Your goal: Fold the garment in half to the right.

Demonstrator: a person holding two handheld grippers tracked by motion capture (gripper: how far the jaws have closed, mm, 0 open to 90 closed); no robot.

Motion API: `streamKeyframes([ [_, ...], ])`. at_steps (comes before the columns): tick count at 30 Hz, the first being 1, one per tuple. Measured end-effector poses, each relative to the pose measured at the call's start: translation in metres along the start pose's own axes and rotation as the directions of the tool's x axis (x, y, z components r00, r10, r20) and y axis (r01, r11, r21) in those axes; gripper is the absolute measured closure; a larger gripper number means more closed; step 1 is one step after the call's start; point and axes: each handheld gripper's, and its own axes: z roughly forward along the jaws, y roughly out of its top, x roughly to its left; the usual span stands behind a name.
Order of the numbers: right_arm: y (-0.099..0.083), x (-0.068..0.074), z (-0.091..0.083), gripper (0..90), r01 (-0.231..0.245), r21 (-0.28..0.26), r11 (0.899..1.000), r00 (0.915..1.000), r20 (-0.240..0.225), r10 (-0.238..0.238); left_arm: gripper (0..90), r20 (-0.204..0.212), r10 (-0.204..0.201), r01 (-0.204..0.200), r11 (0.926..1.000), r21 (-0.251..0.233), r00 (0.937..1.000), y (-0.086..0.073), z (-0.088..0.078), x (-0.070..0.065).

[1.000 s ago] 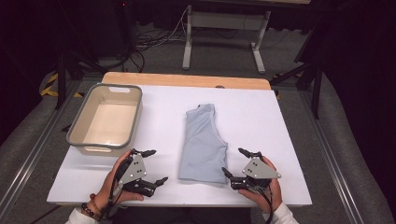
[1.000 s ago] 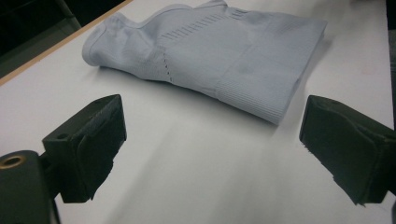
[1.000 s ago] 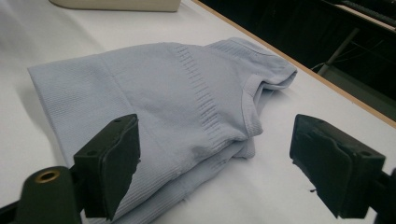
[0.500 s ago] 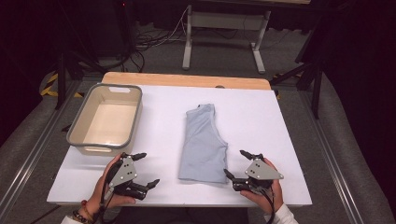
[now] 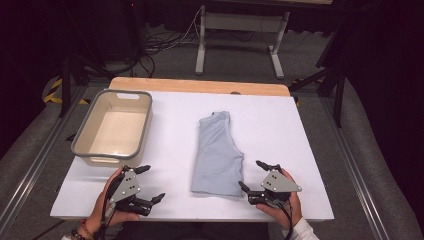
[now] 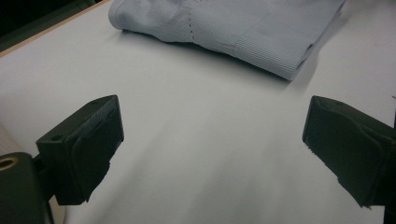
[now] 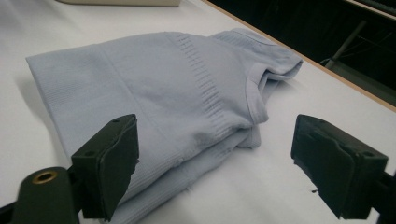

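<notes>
On white table (image 5: 310,130), one folded garment (image 5: 217,155), one tub (image 5: 80,142), two grippers, fingers apart, empty.

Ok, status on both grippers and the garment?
Left gripper open, short of the garment. Right gripper open at its near corner. Folded blue garment flat mid-table, untouched. Nothing in the way.

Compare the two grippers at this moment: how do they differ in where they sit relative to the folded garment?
The right gripper sits right at the folded garment, by its near right corner; the left gripper stands apart from it, bare table between. The right gripper view has cloth at one jaw; the left gripper view shows the garment farther ahead. Both are open and hold nothing.
</notes>
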Motion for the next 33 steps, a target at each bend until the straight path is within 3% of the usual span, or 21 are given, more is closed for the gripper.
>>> streamKeyframes([
  [21, 0.009, 0.003, 0.017, 16.4, 0.018, -0.011, 1.000, 0.9987, -0.048, -0.019, 6.2, -0.025, -0.013, 0.014, 0.9997, 0.020, 0.9996, -0.008, -0.008, -0.005],
  [33, 0.012, 0.002, 0.017, 16.8, 0.018, -0.015, 1.000, 0.9993, -0.033, -0.019, 6.3, -0.022, -0.009, 0.010, 0.9997, 0.021, 0.9997, -0.008, -0.009, -0.006],
])
